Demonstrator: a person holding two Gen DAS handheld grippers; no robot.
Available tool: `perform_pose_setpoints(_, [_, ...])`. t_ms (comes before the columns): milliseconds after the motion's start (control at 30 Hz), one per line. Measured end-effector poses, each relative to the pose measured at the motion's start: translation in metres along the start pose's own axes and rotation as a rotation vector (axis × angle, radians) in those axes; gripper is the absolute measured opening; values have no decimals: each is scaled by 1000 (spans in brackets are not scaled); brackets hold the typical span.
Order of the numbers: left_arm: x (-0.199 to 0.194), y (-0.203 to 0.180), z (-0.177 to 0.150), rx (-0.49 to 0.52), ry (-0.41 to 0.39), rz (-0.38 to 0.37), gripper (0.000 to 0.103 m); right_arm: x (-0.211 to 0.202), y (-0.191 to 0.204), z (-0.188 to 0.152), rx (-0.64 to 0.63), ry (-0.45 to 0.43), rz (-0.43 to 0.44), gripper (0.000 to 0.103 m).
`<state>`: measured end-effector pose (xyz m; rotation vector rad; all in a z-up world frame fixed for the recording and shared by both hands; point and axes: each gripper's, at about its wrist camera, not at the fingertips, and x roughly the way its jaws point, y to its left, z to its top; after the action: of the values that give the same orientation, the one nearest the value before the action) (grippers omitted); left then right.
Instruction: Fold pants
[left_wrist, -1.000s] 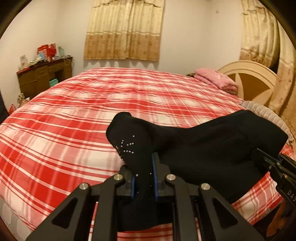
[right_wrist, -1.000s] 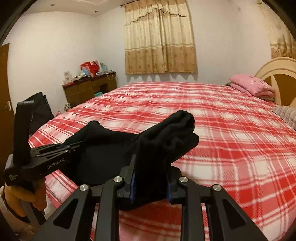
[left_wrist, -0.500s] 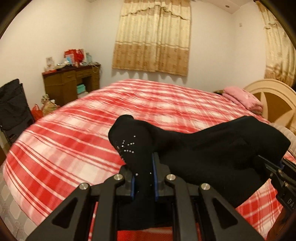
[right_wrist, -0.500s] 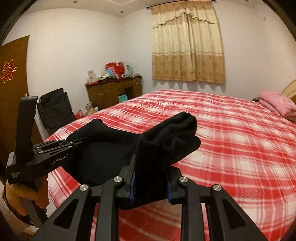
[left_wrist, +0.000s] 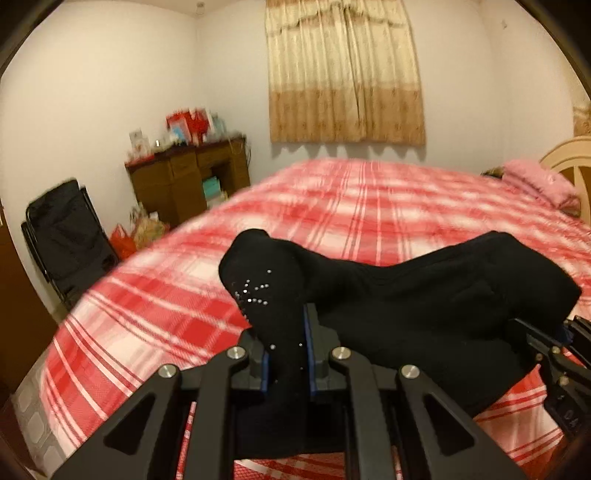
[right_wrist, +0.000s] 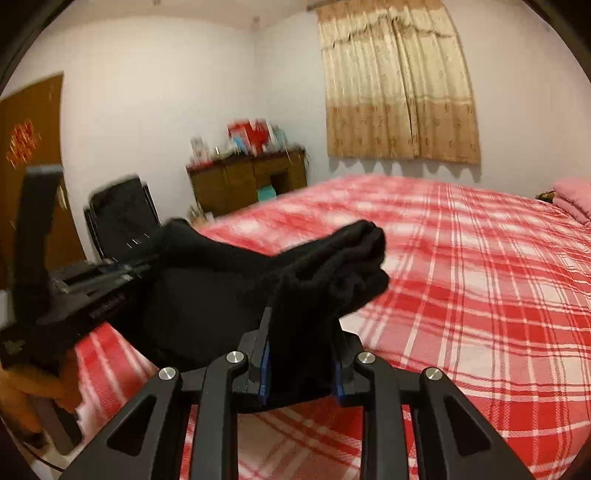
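The black pants hang stretched between my two grippers above the near edge of the bed. My left gripper is shut on one bunched end, which has small silver studs. My right gripper is shut on the other bunched end. In the left wrist view the right gripper shows at the right edge. In the right wrist view the left gripper shows at the left, held by an orange-gloved hand. The cloth sags between them.
The bed with a red and white plaid cover fills the middle. A pink pillow and cream headboard lie far right. A brown dresser and a black folding chair stand at the left wall.
Both grippers have swung to the left with the pants still held; the dresser, chair and door have come further into view. The grip on each end has not changed.
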<state>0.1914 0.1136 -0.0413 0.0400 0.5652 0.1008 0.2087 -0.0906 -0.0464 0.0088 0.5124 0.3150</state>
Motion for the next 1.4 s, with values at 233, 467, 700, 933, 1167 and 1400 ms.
perform_pose_setpoints(233, [23,-10,-31,74,99,32,28,34,-18,-26,19,139,-35,28])
perform_pose_setpoints(467, [18,23,-43,16,137,92,102,39,-28,-27,36,186,-71,57])
perform_pose_setpoints(700, [-1,89,-57,-219,205,35,103,18,-47,-34,163,147,-15,66])
perform_pose_setpoints(933, [-18,81,-57,-188,170,78,103,-37,-30,-29,110,-40,-108,66])
perform_pose_setpoints(1167, [-30,105,-47,-208,88,56,102,-43,7,-12,-10,-61,6,66])
perform_pose_setpoints(1400, [15,87,-48,-200,211,-114,81,-8,20,9,43,12,143,64])
